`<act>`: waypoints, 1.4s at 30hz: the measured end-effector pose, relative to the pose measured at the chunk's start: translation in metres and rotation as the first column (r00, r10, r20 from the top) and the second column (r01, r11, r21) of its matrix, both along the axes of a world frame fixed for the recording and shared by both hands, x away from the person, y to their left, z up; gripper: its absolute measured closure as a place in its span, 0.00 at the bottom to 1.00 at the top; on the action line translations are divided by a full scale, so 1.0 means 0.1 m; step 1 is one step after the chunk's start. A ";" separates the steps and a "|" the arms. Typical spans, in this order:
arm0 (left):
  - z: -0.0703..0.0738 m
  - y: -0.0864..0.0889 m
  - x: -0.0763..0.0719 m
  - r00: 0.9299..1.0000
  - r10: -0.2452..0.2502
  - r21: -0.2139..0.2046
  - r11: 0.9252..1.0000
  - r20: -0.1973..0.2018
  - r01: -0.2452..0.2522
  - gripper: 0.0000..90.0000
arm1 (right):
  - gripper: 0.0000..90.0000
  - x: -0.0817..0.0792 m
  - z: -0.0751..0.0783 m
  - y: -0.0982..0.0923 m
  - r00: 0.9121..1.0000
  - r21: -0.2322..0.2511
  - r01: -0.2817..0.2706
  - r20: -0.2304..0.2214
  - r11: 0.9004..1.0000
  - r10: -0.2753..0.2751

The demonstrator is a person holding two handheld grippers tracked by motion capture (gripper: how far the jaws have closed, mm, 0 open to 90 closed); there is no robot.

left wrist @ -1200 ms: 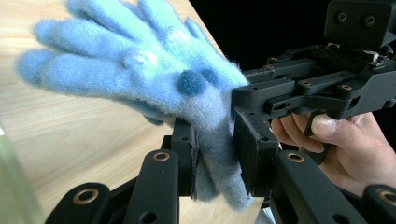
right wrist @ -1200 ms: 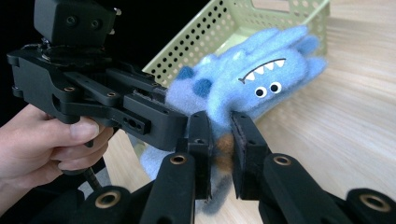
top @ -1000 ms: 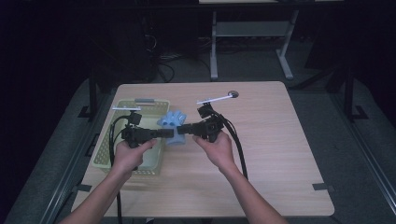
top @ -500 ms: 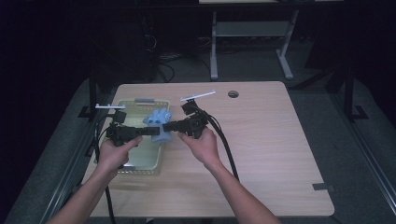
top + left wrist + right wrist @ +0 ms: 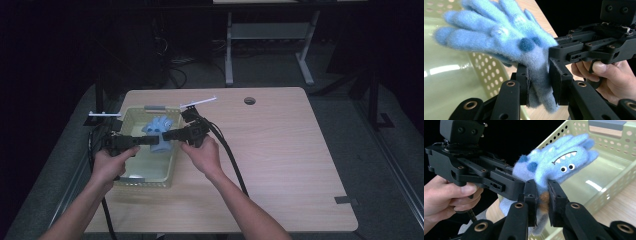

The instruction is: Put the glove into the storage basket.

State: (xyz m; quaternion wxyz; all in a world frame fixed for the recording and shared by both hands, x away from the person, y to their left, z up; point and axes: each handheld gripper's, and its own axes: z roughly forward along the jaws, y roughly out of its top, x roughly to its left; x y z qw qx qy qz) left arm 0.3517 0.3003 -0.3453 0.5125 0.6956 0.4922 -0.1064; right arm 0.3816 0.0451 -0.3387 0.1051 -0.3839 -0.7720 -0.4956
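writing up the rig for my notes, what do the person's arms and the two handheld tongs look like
Both tongs, left and right, are matte black, built of flat bolted links with brass-coloured pivot rings, ending in two thick rectangular jaws. Each has a pistol-style handle with a trigger, a boxy black block on top and a thin white rod sticking out. A thick black cable trails from the right one. The forearms are bare, with no sleeves or gloves worn.

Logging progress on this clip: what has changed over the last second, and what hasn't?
Both hands carried the blue glove leftward across the table, from beside the green basket to above it. The left gripper and right gripper stayed shut on the glove from opposite sides. The basket kept its place.
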 end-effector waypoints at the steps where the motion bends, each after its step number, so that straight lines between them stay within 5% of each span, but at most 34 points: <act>1: 0.00 0.02 0.00 1.000 0.002 0.001 1.000 -0.002 -0.002 0.78 | 0.88 0.00 0.00 0.02 1.000 -0.003 -0.002 0.002 1.000 0.002; 8: -0.02 0.17 0.01 1.000 0.018 -0.002 1.000 0.010 -0.018 0.78 | 0.88 0.03 -0.02 0.17 1.000 -0.001 -0.007 -0.006 1.000 0.007; 35: -0.26 0.55 0.17 0.994 0.062 0.051 0.997 -0.094 -0.058 0.80 | 0.88 0.26 -0.33 0.61 0.995 -0.015 -0.030 -0.095 0.999 0.028; 42: -0.33 0.51 0.21 0.989 0.081 0.139 0.988 -0.120 -0.064 0.80 | 0.88 0.31 -0.47 0.69 0.993 -0.052 -0.020 -0.119 0.998 0.014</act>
